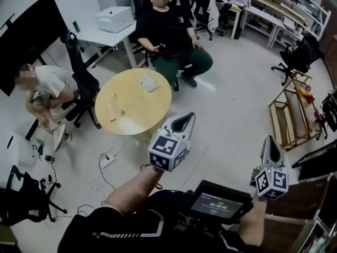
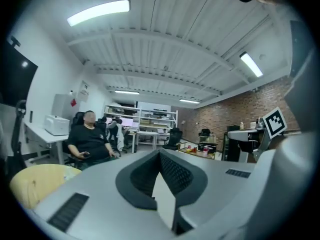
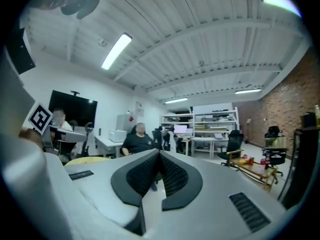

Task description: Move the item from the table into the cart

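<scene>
Both left claw [image 1: 184, 122] and right claw [image 1: 270, 145] are pressed together, empty; well ahead, the pale item [image 1: 149, 83] on the desk [image 1: 142, 108] seems light, pinchable edgewise.

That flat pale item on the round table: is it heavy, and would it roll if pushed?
Probably light: the flat pale item looks thin. Lying flat on the round table, it would likely slide, not roll. Stiffness is unclear.

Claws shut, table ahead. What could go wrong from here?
A power strip and cables lie on the floor before the round table: possible trip. The left claw and right claw are shut, empty; one must open before reaching the white item. A seated person sits close behind the table.
</scene>
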A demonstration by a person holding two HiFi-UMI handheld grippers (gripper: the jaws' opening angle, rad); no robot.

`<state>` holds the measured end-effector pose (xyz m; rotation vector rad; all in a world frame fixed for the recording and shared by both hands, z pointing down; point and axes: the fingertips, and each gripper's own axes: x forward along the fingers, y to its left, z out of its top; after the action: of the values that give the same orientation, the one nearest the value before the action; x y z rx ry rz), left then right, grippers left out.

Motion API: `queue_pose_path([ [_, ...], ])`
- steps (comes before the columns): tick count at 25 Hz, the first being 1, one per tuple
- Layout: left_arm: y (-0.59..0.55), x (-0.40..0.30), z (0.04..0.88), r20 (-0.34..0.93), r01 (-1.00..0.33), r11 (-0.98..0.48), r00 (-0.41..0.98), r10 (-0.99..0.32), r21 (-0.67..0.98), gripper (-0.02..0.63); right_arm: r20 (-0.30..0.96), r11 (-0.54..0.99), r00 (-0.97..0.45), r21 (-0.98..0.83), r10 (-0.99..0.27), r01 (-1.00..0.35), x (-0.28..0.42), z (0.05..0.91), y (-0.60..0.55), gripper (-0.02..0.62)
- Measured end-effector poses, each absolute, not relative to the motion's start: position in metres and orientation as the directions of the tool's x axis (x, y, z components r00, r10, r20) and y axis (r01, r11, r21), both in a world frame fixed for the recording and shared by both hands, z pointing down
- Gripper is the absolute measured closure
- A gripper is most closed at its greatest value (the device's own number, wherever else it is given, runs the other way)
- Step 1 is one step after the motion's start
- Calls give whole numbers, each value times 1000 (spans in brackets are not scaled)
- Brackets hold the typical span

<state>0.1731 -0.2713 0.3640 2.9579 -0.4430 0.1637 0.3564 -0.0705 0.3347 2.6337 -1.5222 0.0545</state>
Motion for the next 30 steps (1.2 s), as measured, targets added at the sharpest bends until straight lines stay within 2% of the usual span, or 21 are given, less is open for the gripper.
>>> queue_pose_path([
  [3, -353, 147, 379, 158, -458, -881, 885, -438, 119, 600, 98, -341, 345, 54, -934, -938, 364, 350, -183, 591],
  [7, -464, 93, 399, 183, -613, -781, 787, -589, 123, 600, 129, -151, 156, 47, -979, -987, 335, 372, -336, 591],
  [9, -520, 64, 406, 177, -667, -735, 744, -645, 125, 600, 142, -74, 80, 50, -987, -996, 312, 382, -414, 591],
  [11, -576, 34, 416, 173, -706, -697, 708, -685, 128, 600, 147, -17, 23, 45, -989, -999, 288, 391, -491, 561],
  [16, -714, -39, 435, 200, -783, -606, 622, -757, 140, 600, 188, 112, -102, 43, -977, -993, 217, 408, -676, 557],
  [17, -738, -47, 440, 213, -794, -593, 608, -765, 134, 600, 202, 140, -129, 44, -971, -989, 206, 413, -708, 514],
  [19, -783, -56, 454, 249, -815, -562, 578, -777, 139, 600, 250, 198, -183, 36, -951, -979, 189, 432, -770, 502],
  [21, -823, -56, 471, 289, -836, -526, 549, -785, 159, 586, 316, 260, -242, 15, -917, -965, 178, 458, -828, 423],
  [22, -842, -52, 480, 308, -844, -510, 535, -786, 165, 586, 348, 287, -268, 4, -899, -958, 176, 472, -856, 408],
  [25, -901, -29, 510, 376, -867, -465, 497, -782, 180, 586, 437, 352, -328, -29, -838, -936, 185, 520, -942, 395],
  [26, -920, -20, 523, 406, -874, -451, 484, -775, 182, 586, 472, 370, -349, -50, -810, -927, 189, 541, -970, 337],
  [27, -938, -12, 537, 439, -881, -435, 470, -765, 185, 585, 510, 385, -367, -76, -778, -920, 192, 563, -996, 310],
  [29, -966, 1, 567, 500, -896, -398, 441, -745, 197, 585, 580, 405, -392, -115, -714, -907, 199, 603, -1040, 305],
  [30, -979, 7, 581, 527, -902, -380, 429, -734, 205, 586, 609, 412, -397, -124, -686, -903, 203, 620, -1059, 264],
])
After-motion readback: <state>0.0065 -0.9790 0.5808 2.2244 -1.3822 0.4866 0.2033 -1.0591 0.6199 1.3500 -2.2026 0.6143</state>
